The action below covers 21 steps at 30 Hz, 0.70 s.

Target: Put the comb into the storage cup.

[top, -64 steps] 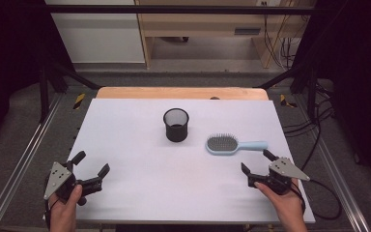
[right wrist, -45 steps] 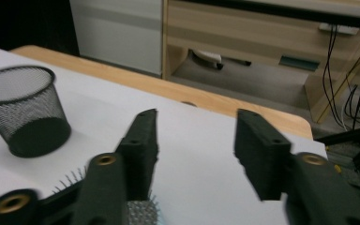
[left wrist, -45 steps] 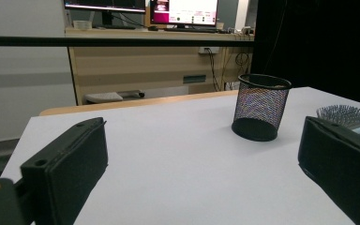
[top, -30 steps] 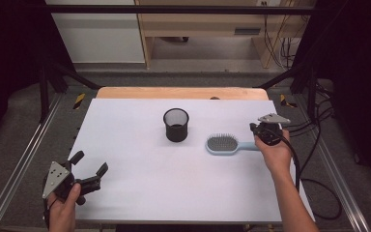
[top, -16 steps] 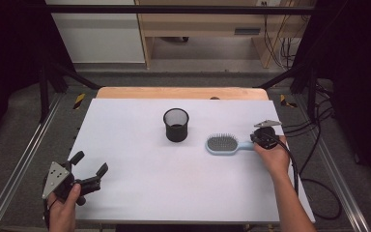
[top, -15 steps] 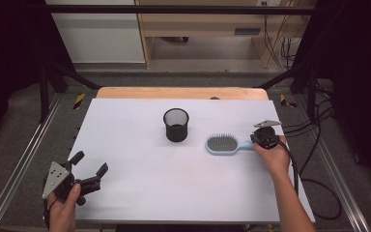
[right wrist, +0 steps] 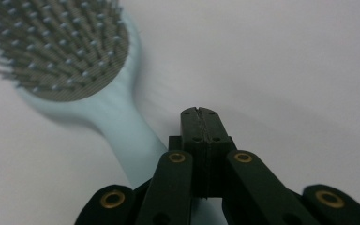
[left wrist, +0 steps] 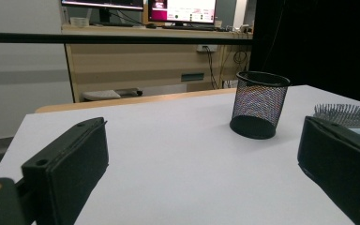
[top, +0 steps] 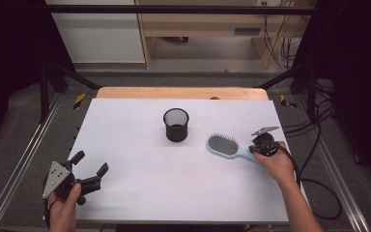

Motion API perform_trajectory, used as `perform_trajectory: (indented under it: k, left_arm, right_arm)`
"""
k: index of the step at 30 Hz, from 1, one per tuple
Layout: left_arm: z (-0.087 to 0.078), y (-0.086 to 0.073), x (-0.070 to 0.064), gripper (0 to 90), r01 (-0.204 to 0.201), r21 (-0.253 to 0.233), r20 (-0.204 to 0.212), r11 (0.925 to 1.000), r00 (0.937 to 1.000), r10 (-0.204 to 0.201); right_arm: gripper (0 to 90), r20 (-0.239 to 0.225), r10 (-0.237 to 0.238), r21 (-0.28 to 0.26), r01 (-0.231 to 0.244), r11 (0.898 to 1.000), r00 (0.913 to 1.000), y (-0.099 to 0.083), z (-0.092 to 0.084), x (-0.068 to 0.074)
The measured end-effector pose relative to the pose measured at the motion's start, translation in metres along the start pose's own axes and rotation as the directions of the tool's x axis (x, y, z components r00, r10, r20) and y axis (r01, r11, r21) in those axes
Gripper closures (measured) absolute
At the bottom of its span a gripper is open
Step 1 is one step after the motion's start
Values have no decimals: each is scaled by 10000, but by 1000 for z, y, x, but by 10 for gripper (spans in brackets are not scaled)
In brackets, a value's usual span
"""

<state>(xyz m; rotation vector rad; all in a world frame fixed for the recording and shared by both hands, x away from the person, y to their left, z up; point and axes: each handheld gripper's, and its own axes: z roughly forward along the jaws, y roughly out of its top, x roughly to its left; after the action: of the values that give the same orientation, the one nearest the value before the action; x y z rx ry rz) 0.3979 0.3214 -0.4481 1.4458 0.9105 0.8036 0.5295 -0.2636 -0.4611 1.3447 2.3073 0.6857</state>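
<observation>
Right gripper [top: 259, 145] at right-centre of high view, jaws pressed together on nothing, tips just above the handle of the light-blue hairbrush [top: 227, 146]; in right gripper view same shut gripper [right wrist: 201, 117] beside the handle, touching or not unclear, brush [right wrist: 70, 61] head at upper left, bristles up. Brush flat on white desk [top: 140, 193], just right of black mesh cup [top: 176, 124], apart from it. Left gripper [top: 91, 166] at lower left, jaws spread wide, holding nothing; cup [left wrist: 259, 104] upright at right of centre in left gripper view
</observation>
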Motion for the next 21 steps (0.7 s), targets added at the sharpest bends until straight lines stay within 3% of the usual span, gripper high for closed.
perform_trajectory:
  k: [4,10,21]
  left_arm:
    - [-1,0,-1,24,-42,-6,15,10000,10000,42]
    - [0,0,-1,24,2,22,15,10000,10000,-2]
    - [-1,1,-1,24,-80,23,-24,10000,10000,80]
  right_arm:
    - [900,-413,-172,167,179,9997,9990,-11,-8,11]
    - [900,-673,-211,-151,201,9997,9975,-22,-20,24]
    - [900,-1339,232,-252,-268,9993,9907,-36,-29,49]
